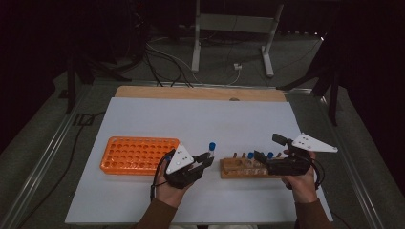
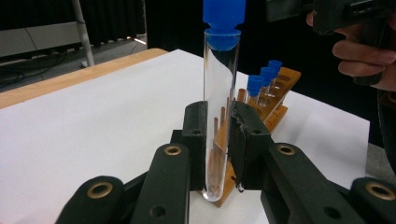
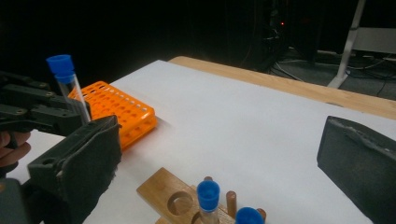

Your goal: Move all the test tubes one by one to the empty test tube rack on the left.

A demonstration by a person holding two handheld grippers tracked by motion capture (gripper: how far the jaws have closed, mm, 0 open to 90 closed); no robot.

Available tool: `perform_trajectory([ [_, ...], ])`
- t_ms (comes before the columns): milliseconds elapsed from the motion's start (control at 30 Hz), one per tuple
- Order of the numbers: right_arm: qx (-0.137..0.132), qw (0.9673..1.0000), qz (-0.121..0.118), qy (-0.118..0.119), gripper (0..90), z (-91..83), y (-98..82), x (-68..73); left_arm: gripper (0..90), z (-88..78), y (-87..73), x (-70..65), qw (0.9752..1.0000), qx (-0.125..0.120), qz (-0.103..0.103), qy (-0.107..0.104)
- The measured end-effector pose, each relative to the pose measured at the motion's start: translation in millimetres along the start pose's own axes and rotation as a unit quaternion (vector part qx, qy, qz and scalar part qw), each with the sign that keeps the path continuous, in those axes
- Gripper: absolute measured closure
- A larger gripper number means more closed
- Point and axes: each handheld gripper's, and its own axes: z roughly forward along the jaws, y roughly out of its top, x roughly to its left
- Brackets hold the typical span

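Note:
My left gripper (image 1: 208, 158) (image 2: 219, 135) is shut on a clear test tube (image 2: 220, 102) with a blue cap (image 1: 212, 145), held upright just left of the wooden rack (image 1: 243, 168). In the right gripper view that held tube (image 3: 69, 86) stands at the left, in front of the orange rack (image 3: 119, 110). The wooden rack (image 2: 275, 98) holds a few blue-capped tubes (image 2: 262, 84) (image 3: 208, 198). My right gripper (image 1: 260, 156) (image 3: 215, 154) hangs open over the wooden rack, nothing between its jaws.
An orange tube rack (image 1: 137, 154) with several empty holes lies at the left on the white sheet (image 1: 200, 124). The wooden table edge (image 1: 200, 92) runs along the back. Cables and a metal stand (image 1: 234, 28) sit on the floor beyond.

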Motion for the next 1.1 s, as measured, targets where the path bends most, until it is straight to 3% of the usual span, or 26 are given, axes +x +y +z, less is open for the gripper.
perform_trajectory([
  [267,-0.006,1.0000,0.007,-0.004,0.0,-3.1,0.0,-4.8,78.5,-16.7,-5.5,7.6,0.9999,-0.006,0.002,0.008],
  [633,-0.009,0.9999,0.011,-0.003,0.0,-4.9,-0.5,-7.5,78.5,-37.3,-11.5,19.6,0.9994,-0.024,-0.010,0.022],
  [1100,-0.022,0.9995,0.019,-0.014,0.0,-15.0,-0.4,-15.5,78.4,-66.1,-18.9,33.9,0.9981,-0.031,-0.008,0.053],
])
